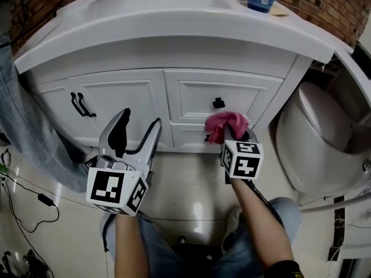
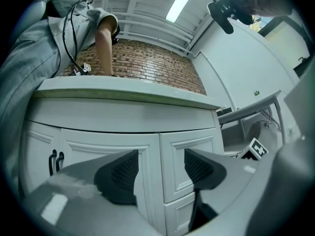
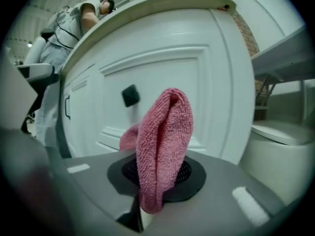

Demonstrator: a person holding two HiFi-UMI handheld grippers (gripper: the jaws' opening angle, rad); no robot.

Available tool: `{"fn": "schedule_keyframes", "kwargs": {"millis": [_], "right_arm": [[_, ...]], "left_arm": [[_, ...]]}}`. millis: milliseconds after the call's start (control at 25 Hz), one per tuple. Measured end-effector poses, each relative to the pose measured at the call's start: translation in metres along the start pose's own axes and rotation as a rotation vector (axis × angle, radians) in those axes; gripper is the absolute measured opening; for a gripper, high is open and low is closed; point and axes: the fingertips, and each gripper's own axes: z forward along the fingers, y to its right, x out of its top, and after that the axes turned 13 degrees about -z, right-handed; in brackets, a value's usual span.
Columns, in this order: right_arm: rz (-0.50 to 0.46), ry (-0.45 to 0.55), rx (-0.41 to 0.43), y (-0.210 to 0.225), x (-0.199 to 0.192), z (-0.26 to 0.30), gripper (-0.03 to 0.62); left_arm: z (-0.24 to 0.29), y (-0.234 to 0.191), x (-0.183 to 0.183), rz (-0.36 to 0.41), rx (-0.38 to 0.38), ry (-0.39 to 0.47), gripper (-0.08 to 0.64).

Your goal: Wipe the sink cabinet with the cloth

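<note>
A white sink cabinet (image 1: 191, 94) with a white worktop (image 1: 174, 16) stands against a brick wall (image 1: 324, 4) on a glossy pale tiled floor (image 1: 191, 184), with a white toilet (image 1: 313, 138) just beside it on the right. The right gripper (image 1: 232, 133) has its jaws clamped on a folded pink cloth (image 1: 225, 123), held up at the right-hand drawer fronts just below a black knob (image 1: 218, 102). The left gripper (image 1: 141, 119) is in front of the cabinet door, its jaws apart with nothing between them.
</note>
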Motion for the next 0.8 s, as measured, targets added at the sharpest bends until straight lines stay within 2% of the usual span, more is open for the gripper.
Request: {"fn": "schedule_keyframes", "kwargs": {"millis": [240,360,440,520,680,800], "right_arm": [[0.011,-0.110,-0.241,0.120,-0.039,-0.025,0.060],[0.061,-0.107,-0.289,0.136,-0.045,-0.032,0.060],[0.095,-0.100,-0.229,0.109,-0.046,-0.025,0.060],[0.097,-0.083,-0.097,0.054,-0.044,-0.012,0.060],[-0.065,0.024,0.192,-0.075,-0.019,0.012,0.060],[-0.093,0.053,0.339,-0.145,-0.010,0.026,0.060]], "left_arm": [[0.019,0.026,-0.008,-0.035,-0.050,-0.002,0.304],[0.021,0.029,-0.010,-0.032,-0.058,-0.008,0.304],[0.020,0.025,-0.009,-0.027,-0.050,-0.008,0.304],[0.017,0.018,-0.007,-0.026,-0.036,-0.006,0.304],[0.008,0.006,-0.004,-0.031,-0.007,0.002,0.304],[0.002,0.000,-0.004,-0.019,0.006,-0.006,0.304]]}}
